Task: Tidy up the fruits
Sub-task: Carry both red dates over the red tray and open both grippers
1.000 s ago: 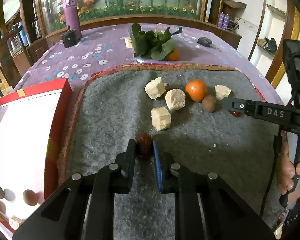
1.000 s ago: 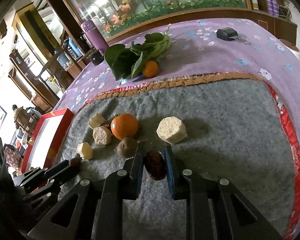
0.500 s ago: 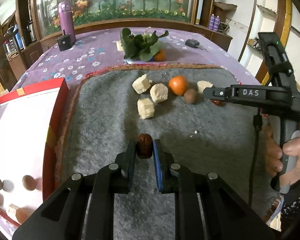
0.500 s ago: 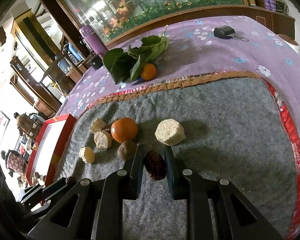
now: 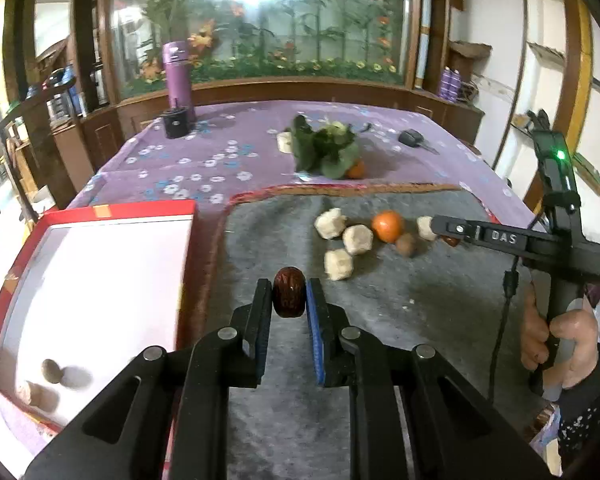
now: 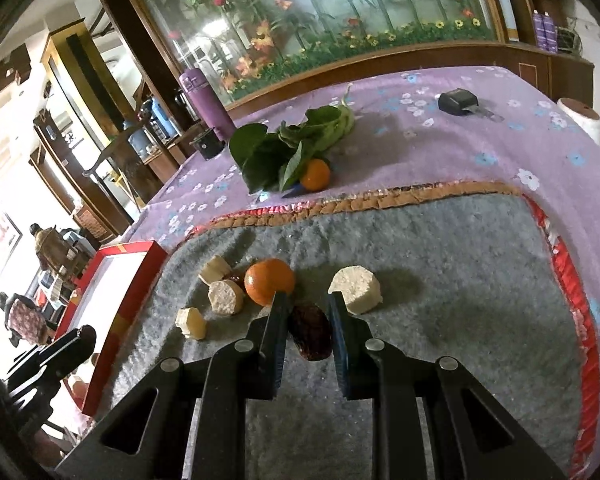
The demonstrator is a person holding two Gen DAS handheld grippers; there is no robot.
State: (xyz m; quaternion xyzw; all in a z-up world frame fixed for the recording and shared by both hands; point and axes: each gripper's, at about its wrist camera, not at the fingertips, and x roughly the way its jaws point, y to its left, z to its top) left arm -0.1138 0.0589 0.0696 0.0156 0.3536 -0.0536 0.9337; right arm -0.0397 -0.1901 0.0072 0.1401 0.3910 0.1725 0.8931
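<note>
**A:** Between the pads of your left claw (image 5: pixel 289 300) sits one dark red date (image 5: pixel 288 297), pinched narrow and lifted clear of the grey mat (image 5: pixel 420 320). Your right claw (image 6: pixel 307 330) is closed on a second date (image 6: pixel 311 332), low over the mat near the lower middle of its view.

**B:** Where should they go?

**A:** Likely the red box (image 5: pixel 188 240) at the left of the frame; it already holds a few small pieces in its lower left corner. Carry the left date over the box wall with height to spare, keep the squeeze steady, and release low over the white floor so it does not roll.

**B:** What remains on the mat?

**A:** One orange (image 6: pixel 270 281), four pale chunks (image 6: pixel 356 289), one small brown fruit (image 5: pixel 406 244), and what looks like another date half hidden behind the orange. A second orange (image 6: pixel 315 174) lies under green leaves (image 6: pixel 276 148) on the purple tabletop (image 6: pixel 460 152), well apart.
</note>
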